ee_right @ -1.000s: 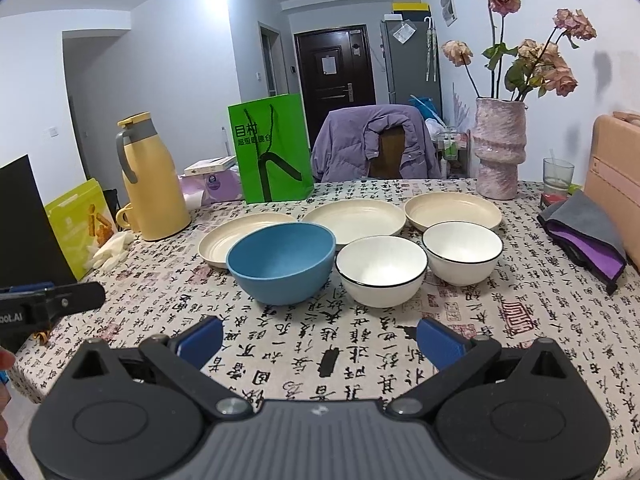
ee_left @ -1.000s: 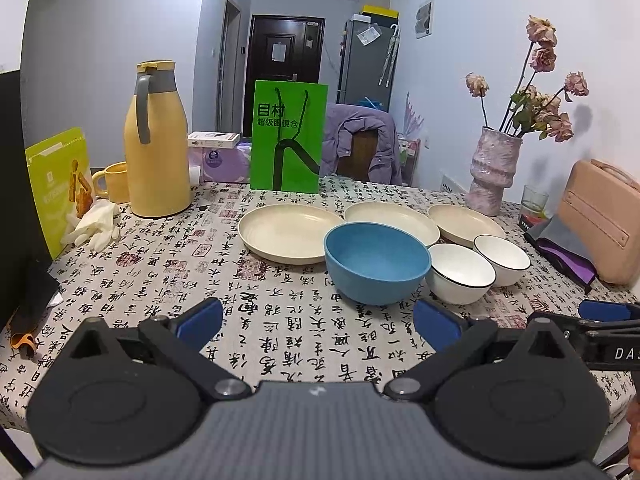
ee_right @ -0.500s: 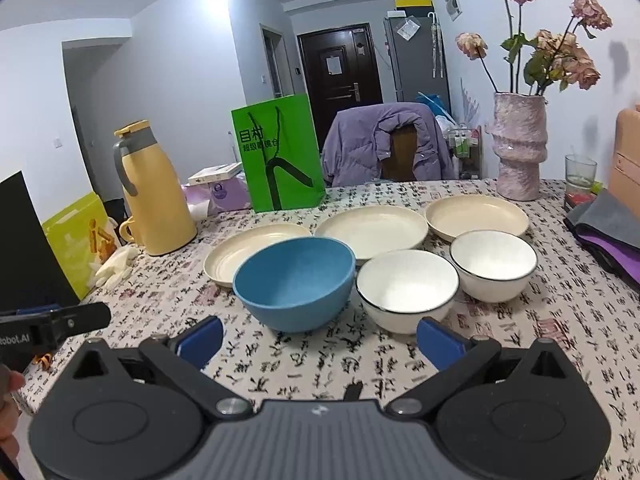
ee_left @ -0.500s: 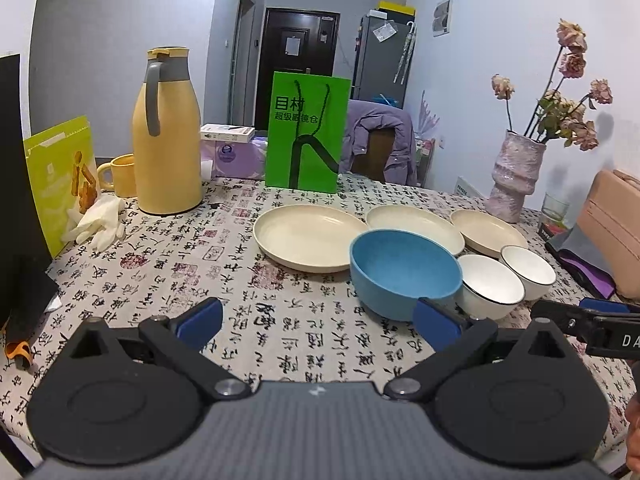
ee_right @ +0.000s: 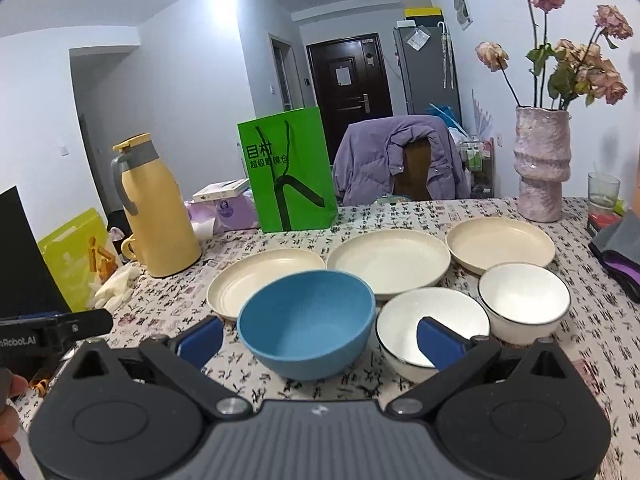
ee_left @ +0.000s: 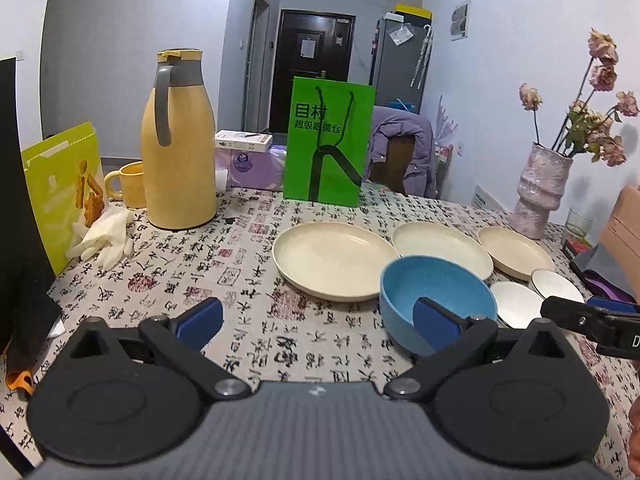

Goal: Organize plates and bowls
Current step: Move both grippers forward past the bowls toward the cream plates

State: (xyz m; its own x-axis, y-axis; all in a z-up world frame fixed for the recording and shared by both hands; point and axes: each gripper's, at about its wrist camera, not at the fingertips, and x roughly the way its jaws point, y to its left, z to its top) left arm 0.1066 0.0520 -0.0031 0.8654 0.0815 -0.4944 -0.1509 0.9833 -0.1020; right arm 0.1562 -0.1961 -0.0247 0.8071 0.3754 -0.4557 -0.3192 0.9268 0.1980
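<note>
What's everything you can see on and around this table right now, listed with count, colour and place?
plates: three, cream, row mid-table
blue bowl: one, front of the plates
white bowls: two, dark-rimmed, right of the blue bowl
flask: one, yellow, grey handle, left
mug: one, yellow, beside the flask
gloves: whitish, left edge
green bag: one, far side
vase: one, pinkish, dried flowers, right
glass: one, clear, far right
chair: one, purple jacket over it
left gripper: open, empty
right gripper: open, empty
</note>
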